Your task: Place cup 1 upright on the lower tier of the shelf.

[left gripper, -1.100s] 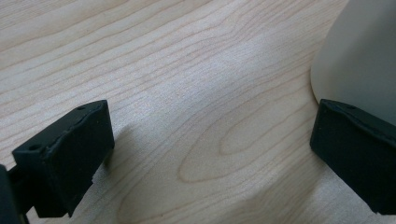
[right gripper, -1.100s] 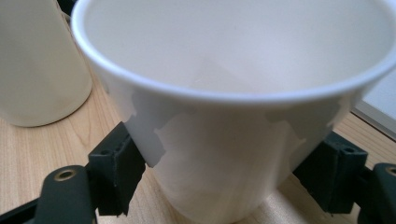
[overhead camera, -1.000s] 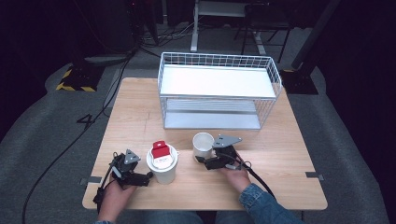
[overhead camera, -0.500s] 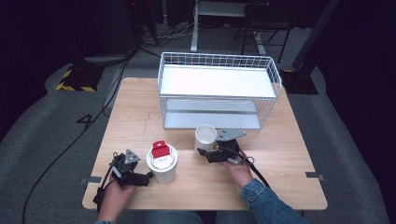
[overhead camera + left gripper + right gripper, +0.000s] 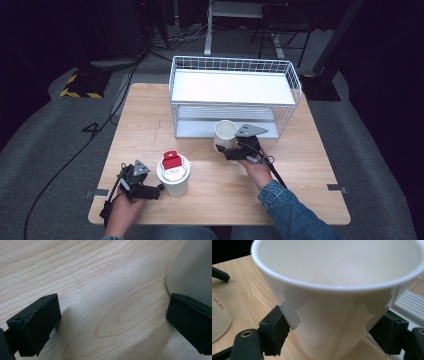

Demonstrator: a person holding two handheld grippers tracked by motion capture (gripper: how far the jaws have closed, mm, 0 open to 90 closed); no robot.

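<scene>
An empty white paper cup (image 5: 225, 132) (image 5: 337, 302) hangs a little above the wooden table (image 5: 300, 165), just in front of the white wire rack (image 5: 295, 90). My right gripper (image 5: 223, 149) (image 5: 332, 337) is shut on its lower wall, one jaw on each side. A second white cup (image 5: 174, 176) with a red-and-white piece (image 5: 170, 161) on top stands at the front left. My left gripper (image 5: 158, 190) (image 5: 112, 322) rests open on the table beside that second cup (image 5: 192, 270), which stands just past one jaw.
The wire rack has a white upper shelf (image 5: 230, 86) and a lower shelf, whose edge (image 5: 412, 300) lies just behind the held cup. Cables trail from both grippers. The second cup (image 5: 219, 312) is to the held cup's left. Dark floor surrounds the table.
My right gripper has lifted the empty cup off the table and carried it toward the wire rack. The left gripper and the second cup have stayed put.
</scene>
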